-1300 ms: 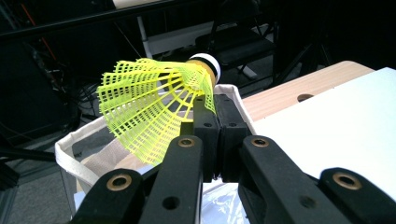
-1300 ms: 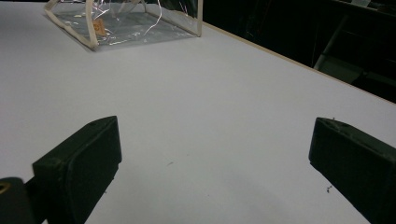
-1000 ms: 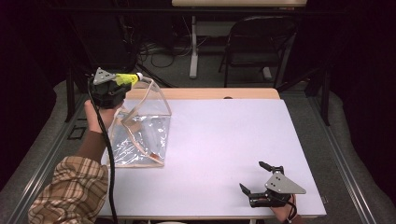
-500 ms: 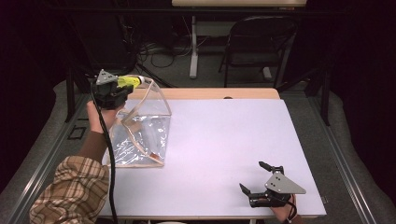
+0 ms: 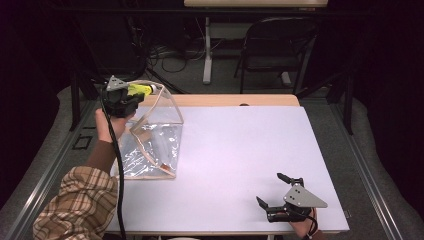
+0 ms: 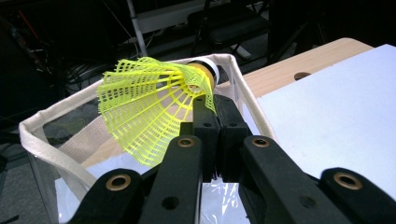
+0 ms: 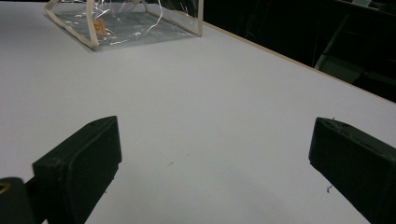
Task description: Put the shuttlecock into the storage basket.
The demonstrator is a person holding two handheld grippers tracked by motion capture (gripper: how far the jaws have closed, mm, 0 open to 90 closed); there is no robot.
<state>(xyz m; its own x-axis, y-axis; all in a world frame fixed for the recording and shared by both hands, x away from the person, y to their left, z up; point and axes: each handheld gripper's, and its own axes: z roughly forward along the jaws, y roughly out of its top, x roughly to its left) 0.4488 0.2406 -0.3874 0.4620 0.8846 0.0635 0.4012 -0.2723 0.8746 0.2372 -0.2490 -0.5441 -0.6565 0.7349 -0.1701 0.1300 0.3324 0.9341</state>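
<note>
1. The left gripper [image 5: 131, 95] was held up over the far left corner of the surface [image 5: 240, 165], its jaws pressed together on a yellow shuttlecock [image 6: 154, 102].
2. In the left gripper view the jaws pinched the shuttlecock at the narrow neck of its mesh skirt, just below the cork; the skirt fanned out to the left of the jaw tips and the white-banded cork head pointed up and to the right.
3. The shuttlecock hung just above the open top of a clear plastic bag [image 5: 150, 145] with cream fabric trim, beside the bag's rim [image 6: 51, 149] and not inside it.
4. The bag stood on the left side of the surface, below the left hand [image 5: 111, 125].
5. The right gripper [image 5: 272, 192] rested near the front right corner of the surface, well apart from the bag.
6. Its jaws were spread wide with nothing between them, only bare surface.
</note>
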